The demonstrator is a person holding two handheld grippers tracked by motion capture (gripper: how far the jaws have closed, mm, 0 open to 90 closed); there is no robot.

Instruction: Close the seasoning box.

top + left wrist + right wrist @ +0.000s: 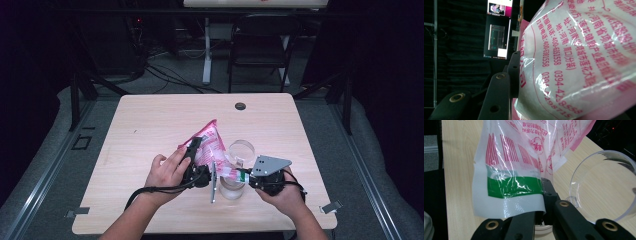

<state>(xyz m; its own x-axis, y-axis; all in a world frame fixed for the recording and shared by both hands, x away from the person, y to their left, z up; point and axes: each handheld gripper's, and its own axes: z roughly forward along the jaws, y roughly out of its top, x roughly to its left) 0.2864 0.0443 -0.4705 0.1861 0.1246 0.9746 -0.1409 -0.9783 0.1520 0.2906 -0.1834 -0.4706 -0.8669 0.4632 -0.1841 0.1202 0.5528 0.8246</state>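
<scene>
A pink and white plastic bag [212, 145] with red print is held up over the table between both grippers. My left gripper [196, 151] is shut on the bag's bulging body; in the left gripper view one black finger [513, 72] presses into the printed film [579, 62]. My right gripper [242, 175] is shut on the bag's lower corner, and in the right gripper view its jaws [542, 207] pinch the white edge under a green band [514, 186]. A clear cup [232, 190] stands right below that corner.
A second clear round container [242, 149] [604, 185] sits on the wooden table [150, 130] just behind the bag. A small dark grommet [240, 106] lies near the far edge. A folding chair [262, 45] stands beyond the table.
</scene>
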